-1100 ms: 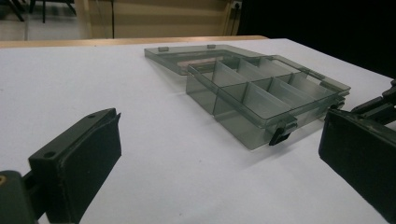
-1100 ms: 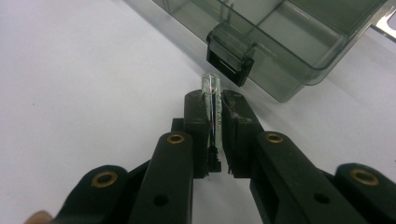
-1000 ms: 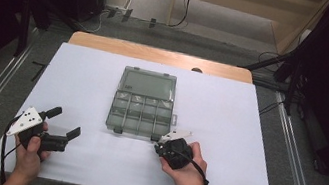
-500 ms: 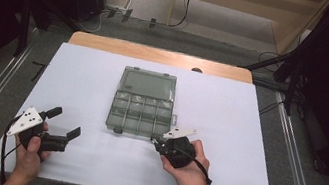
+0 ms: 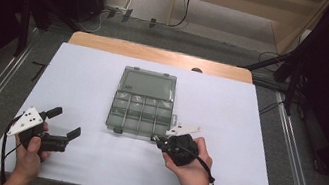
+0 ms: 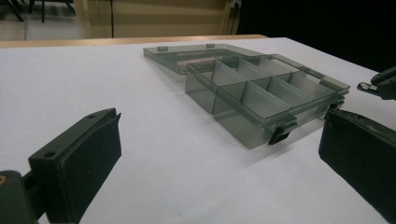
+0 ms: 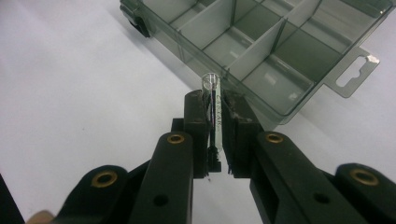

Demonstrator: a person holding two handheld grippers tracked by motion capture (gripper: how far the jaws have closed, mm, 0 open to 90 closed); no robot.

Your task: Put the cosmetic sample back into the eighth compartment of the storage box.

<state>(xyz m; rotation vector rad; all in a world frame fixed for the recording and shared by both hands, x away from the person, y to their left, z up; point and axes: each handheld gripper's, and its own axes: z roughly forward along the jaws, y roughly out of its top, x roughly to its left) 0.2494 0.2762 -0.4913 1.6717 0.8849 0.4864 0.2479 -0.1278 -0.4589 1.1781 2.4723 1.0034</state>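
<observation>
A smoky clear compartment box (image 5: pixel 143 103) lies open mid-table, its lid flat behind it and its cells bare (image 6: pixel 261 93). My right gripper (image 5: pixel 160 143) sits at the box's near right corner, shut on a thin clear tube (image 7: pixel 212 105) with black print along it. The tube's tip pokes out past the jaws toward the box wall (image 7: pixel 261 42). My left gripper (image 5: pixel 65 122) rests at the front left of the table, open, jaws wide apart (image 6: pixel 219 154) with nothing between them, pointed at the box. The right gripper's tip (image 6: pixel 380 84) shows at the edge of the left gripper view.
A white sheet (image 5: pixel 78 78) covers the table, with a wooden strip (image 5: pixel 158 55) along the far edge. Metal rails (image 5: pixel 293 159) run down both sides. A hang tab (image 7: pixel 355 70) juts from the box's corner near the right jaws.
The right hand has edged slightly toward the box's near right corner with the tube held. The left gripper has stayed put.
</observation>
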